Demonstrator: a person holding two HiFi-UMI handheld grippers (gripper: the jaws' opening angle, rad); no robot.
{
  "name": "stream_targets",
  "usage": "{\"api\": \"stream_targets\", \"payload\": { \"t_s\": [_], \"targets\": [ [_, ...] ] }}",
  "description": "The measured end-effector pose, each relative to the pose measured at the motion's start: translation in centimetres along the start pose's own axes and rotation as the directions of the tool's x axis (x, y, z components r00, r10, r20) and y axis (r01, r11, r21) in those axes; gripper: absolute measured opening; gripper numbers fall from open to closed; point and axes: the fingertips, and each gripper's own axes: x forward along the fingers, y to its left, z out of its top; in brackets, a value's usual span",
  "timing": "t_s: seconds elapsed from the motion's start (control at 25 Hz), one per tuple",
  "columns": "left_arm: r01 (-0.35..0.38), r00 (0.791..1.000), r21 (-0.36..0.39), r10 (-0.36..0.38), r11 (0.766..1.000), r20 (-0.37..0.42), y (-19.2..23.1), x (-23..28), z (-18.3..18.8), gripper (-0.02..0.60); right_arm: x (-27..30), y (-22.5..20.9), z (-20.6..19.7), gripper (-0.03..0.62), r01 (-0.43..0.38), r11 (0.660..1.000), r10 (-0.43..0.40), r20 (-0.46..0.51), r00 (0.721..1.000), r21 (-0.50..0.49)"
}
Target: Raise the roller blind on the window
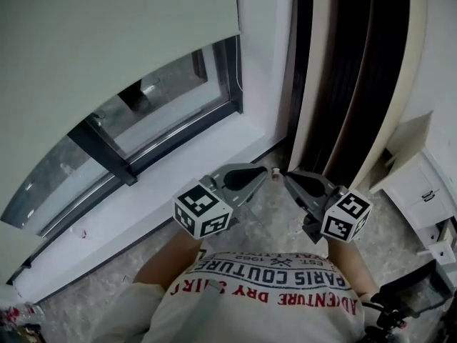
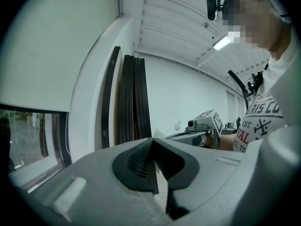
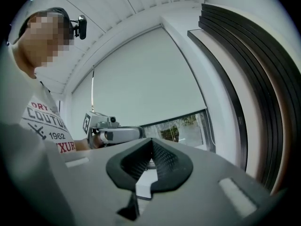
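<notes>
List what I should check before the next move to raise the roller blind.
1. The roller blind hangs over the upper window: ok.
2. The left gripper is empty: ok, jaws together on nothing.
3. The right gripper is empty: ok, jaws together on nothing.
4. Jaws apart for a grasp: not ok.
5. The thin cord beside the window is reached: not ok, both grippers are apart from it.
6. That cord works the blind: cannot tell.

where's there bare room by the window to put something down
The white sill under the window glass is nearly bare. The floor strip between sill and person is free. Crowded at right: leaning dark panels, white cabinet.
</notes>
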Motion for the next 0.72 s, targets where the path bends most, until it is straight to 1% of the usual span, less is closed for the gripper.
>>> {"api": "stream_targets", "payload": {
  "t_s": [0.12, 0.24, 0.4, 0.52, 0.64, 0.72],
  "targets": [
    [0.006, 1.000, 0.017, -0.006, 1.000, 0.007, 2.0, 0.9, 0.9, 0.003, 2.0, -1.9, 0.9, -0.002, -0.018, 1.000, 0.018, -0.002, 1.000, 0.002],
    [0.015, 0.999, -0.002, -0.015, 1.000, 0.032, 4.7, 1.8, 1.2, 0.003, 4.0, -3.8, 1.1, -0.002, -0.045, 0.999, 0.045, -0.020, 0.999, 0.006],
    [-0.022, 0.999, -0.005, 0.022, 1.000, 0.036, 8.2, 4.0, 0.8, 0.003, 5.4, -7.6, 0.3, -0.002, -0.059, 0.998, 0.059, -0.038, 0.998, 0.021],
    [-0.048, 0.998, 0.000, 0.048, 0.999, 0.031, 11.2, 6.3, 1.3, 0.003, 7.1, -11.2, 1.2, -0.002, -0.075, 0.996, 0.076, -0.021, 0.997, 0.057],
    [-0.088, 0.996, -0.010, 0.088, 0.996, 0.003, 15.5, 8.8, 1.2, 0.003, 9.2, -15.1, 2.1, -0.002, -0.089, 0.994, 0.091, -0.029, 0.995, 0.061],
    [-0.117, 0.993, -0.026, 0.117, 0.993, -0.001, 18.9, 10.6, 1.4, 0.005, 10.6, -18.1, 2.5, -0.002, -0.092, 0.994, 0.095, -0.036, 0.995, 0.062]
  ]
}}
